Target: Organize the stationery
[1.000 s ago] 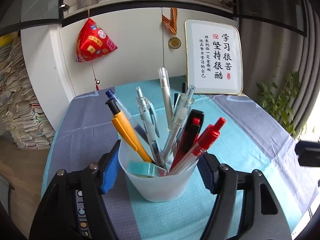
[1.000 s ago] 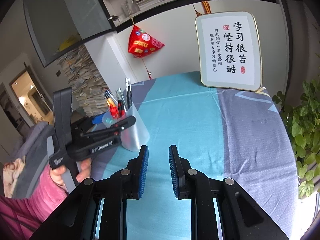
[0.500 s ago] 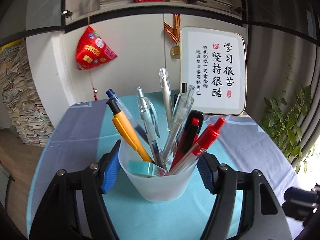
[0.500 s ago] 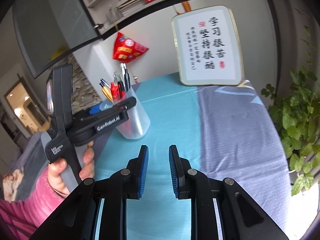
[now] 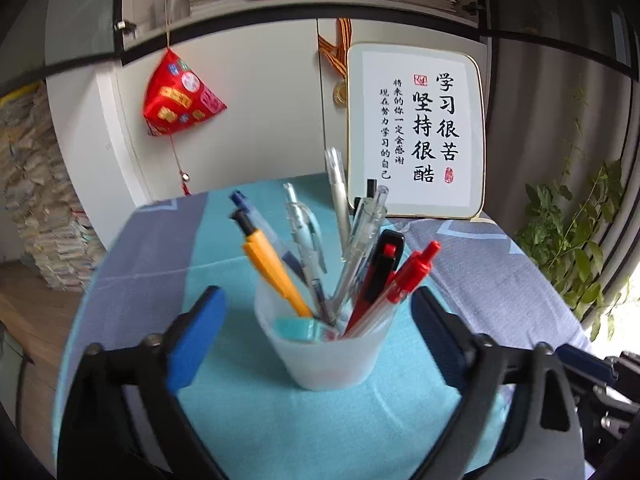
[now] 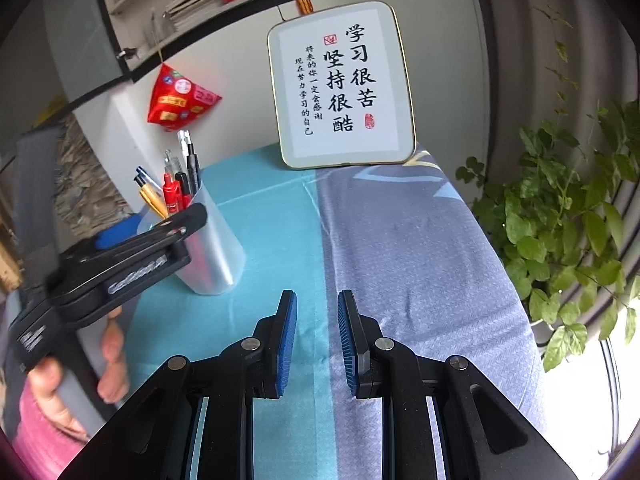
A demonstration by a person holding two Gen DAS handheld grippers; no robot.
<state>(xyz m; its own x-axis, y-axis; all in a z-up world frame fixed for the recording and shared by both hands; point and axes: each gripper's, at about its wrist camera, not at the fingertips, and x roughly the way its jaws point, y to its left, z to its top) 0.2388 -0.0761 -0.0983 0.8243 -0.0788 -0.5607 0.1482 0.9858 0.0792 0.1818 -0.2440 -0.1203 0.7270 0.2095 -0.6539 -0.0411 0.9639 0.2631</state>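
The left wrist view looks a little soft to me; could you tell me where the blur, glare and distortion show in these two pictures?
Left wrist view: the pens and cup are slightly smeared, straight shelf edges bow from the fisheye, and daylight blows out the lower right corner. Right wrist view: the left gripper and the hand holding it are motion-blurred, while the framed sign stays sharp; the window washes out at lower right.

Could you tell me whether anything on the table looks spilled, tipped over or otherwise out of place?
Nothing stands out. The pen cup stands upright on the tablecloth with its pens inside, between the open left tongs.
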